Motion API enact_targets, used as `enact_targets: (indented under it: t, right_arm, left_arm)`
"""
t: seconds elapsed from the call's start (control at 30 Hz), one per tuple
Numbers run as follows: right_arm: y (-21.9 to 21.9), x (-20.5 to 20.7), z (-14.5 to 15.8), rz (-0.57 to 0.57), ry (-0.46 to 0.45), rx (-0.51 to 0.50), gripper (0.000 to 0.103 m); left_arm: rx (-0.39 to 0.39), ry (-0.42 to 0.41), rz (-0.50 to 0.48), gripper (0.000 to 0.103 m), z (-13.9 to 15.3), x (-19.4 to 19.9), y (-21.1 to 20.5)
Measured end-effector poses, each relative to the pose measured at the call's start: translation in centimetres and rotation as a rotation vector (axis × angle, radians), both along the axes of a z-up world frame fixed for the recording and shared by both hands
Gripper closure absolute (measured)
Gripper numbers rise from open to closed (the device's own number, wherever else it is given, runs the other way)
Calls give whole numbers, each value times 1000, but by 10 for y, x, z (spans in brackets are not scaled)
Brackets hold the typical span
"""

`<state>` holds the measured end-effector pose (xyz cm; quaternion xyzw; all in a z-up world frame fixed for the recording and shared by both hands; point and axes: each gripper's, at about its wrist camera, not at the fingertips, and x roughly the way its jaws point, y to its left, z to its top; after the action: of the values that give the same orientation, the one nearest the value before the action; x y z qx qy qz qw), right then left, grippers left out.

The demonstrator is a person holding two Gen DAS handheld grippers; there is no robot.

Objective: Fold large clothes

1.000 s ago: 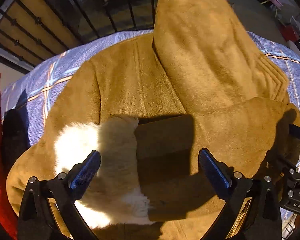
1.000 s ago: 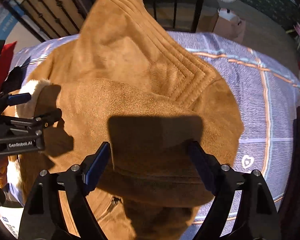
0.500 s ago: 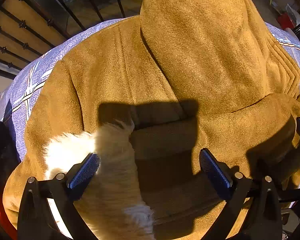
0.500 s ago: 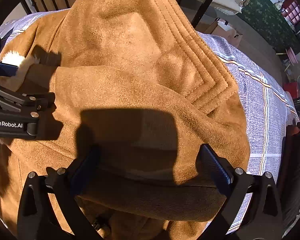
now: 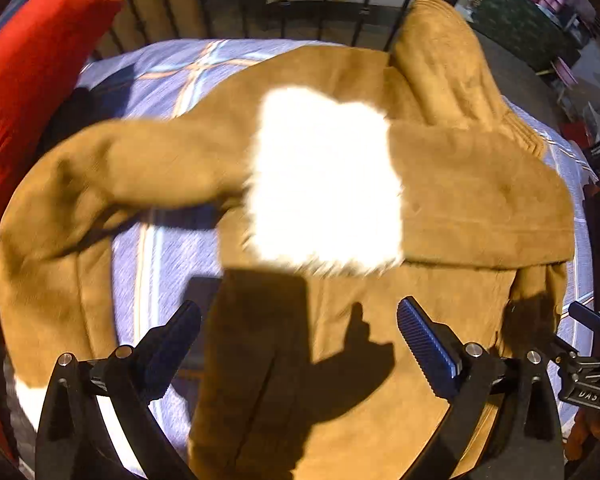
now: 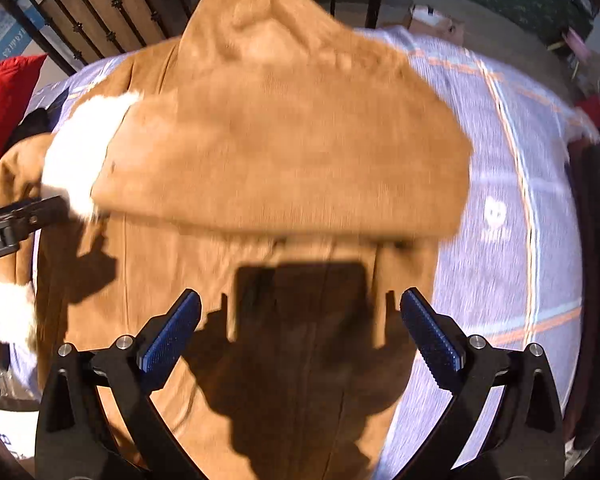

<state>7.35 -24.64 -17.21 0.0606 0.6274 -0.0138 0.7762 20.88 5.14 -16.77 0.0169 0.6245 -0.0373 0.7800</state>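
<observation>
Both grippers point steeply down over a tan suede coat [image 5: 480, 200] spread across a lavender plaid bedsheet [image 6: 520, 160]. The left gripper [image 5: 299, 344] stands wide open with nothing between its blue pads, low centre of frame. The right gripper [image 6: 300, 336] also gapes fully, empty. A sleeve with a white fleece cuff [image 5: 324, 180] lies folded across the coat's middle. A red pillow [image 5: 28, 60] sits upper left.

hard warm sunlight from behind me; both views throw crisp rig shadows onto the tan coat [image 5: 480, 200]. white fleece cuff [image 5: 324, 176] blown out to pure glare in the left view. heavy motion blur across the fabric and the bedsheet [image 6: 512, 184] in both. fisheye bends the railing, corners go black.
</observation>
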Motion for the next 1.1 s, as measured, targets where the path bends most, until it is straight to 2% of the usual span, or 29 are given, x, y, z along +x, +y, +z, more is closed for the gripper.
enact_targets:
  t: [0.1,0.17,0.27,0.33,0.43,0.57,0.73,0.87,0.97,1.07,1.1]
  right_arm:
    - [9,-34,-8,-8,62,40,5]
    - [16,-47,-12,4,86,57,5]
    - [31,-56,-13,34,85,60,5]
    - [40,-53,-8,55,67,68,5]
    - [58,-48,2,97,38,71,5]
    - [81,-45,12,158,23,72,5]
    - [106,-59,12,238,35,37,5]
    - [108,-70,11,251,51,19,5]
    - [104,-72,11,236,56,8,5]
    - [99,-75,12,222,56,-5,5]
    - [99,-76,12,220,55,-12,5]
  left_arm:
    - [18,11,61,8,6,-41,39]
    - [54,-12,82,9,18,-64,60]
    - [94,-59,136,9,41,-81,100]
    - [92,-68,206,9,47,-101,127]
    - [70,-43,310,9,45,-127,161]
    - [-5,-19,434,11,29,-148,187]
    - [-81,1,465,12,7,-136,188]
    - [-114,55,522,18,-19,-124,189]
    - [-104,55,582,24,-32,-120,197]
    - [-108,34,621,38,-34,-118,202]
    - [-122,30,612,51,-33,-117,201]
